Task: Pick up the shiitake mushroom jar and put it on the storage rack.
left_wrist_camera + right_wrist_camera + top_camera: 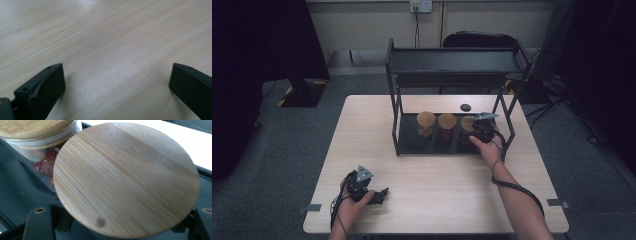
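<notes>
Nearest you, your left gripper (384, 191) rested on the near left part of the pale wooden tabletop (437, 175), its fingers (47, 85) spread wide with nothing but bare wood grain between them. You had two grippers at work and three jars with bamboo lids standing in a row on the lower shelf (412, 145) of a black two-tier rack (452, 62) at the far middle of the tabletop. Your right gripper (474, 135) reached into that lower shelf and its fingers (40, 222) were clenched around the right jar (468, 123), just under its round bamboo lid (125, 177), which rose large in the right gripper view. The middle jar (447, 125) stood just beside it, close but apart as far as could be told, and held dark red pieces behind its clear wall (47, 162). The left jar (426, 122) stood a little apart from the middle one; its contents were too small to tell. One small dark round thing (466, 107) lay on the tabletop behind the rack. The rack's right upright (512, 125) stood close to your right hand (488, 147), leaving little room on that side, while the near half of the tabletop lay open between your two hands.
</notes>
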{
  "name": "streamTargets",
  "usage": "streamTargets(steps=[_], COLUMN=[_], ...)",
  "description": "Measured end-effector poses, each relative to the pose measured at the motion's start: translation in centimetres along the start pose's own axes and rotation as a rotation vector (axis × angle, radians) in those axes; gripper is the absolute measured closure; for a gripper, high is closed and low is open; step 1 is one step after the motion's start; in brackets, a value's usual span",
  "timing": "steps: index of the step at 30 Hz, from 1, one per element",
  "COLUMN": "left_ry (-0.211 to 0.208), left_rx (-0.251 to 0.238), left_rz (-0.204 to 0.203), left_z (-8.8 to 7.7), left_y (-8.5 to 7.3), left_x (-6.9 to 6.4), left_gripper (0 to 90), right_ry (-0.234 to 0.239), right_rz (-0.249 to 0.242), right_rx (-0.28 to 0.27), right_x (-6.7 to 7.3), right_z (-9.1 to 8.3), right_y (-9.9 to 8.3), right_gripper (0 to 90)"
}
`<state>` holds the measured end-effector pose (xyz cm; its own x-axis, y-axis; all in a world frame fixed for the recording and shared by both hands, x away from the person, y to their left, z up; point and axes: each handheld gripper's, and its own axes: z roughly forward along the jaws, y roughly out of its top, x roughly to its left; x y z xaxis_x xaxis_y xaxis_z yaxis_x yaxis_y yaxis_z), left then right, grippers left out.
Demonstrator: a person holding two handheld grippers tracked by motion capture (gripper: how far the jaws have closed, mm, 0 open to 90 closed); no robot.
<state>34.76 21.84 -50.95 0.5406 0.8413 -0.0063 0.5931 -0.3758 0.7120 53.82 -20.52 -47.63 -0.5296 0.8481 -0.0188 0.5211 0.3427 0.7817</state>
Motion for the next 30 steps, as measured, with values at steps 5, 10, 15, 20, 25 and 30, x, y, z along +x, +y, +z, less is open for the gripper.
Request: streamTargets(steps=[5,10,15,20,25,30], left_ry=[0.0,0.0,0.0,0.0,0.0,0.0], left_rx=[0.0,0.0,0.0,0.0,0.0,0.0], left_rz=[0.0,0.0,0.0,0.0,0.0,0.0], left_z=[0.0,0.0,0.0,0.0,0.0,0.0], left_y=[0.0,0.0,0.0,0.0,0.0,0.0], left_x=[0.0,0.0,0.0,0.0,0.0,0.0], left_gripper=[0.0,0.1,0.0,0.1,0.0,0.0], right_ry=[-0.002,-0.006,-0.009,-0.013,-0.014,-0.015], right_rz=[0.002,0.004,0.004,0.004,0.004,0.005], right_rx=[-0.005,-0.005,-0.008,-0.011,-0.012,-0.017], right_x=[-0.11,-0.16,-0.22,-0.27,-0.31,-0.38], right_z=[0.15,0.25,0.4,0.56,0.72,0.85], right_y=[0.05,0.13,0.22,0.32,0.43,0.46], right_gripper=[25.5,25.5,25.5,25.5,25.5,25.5])
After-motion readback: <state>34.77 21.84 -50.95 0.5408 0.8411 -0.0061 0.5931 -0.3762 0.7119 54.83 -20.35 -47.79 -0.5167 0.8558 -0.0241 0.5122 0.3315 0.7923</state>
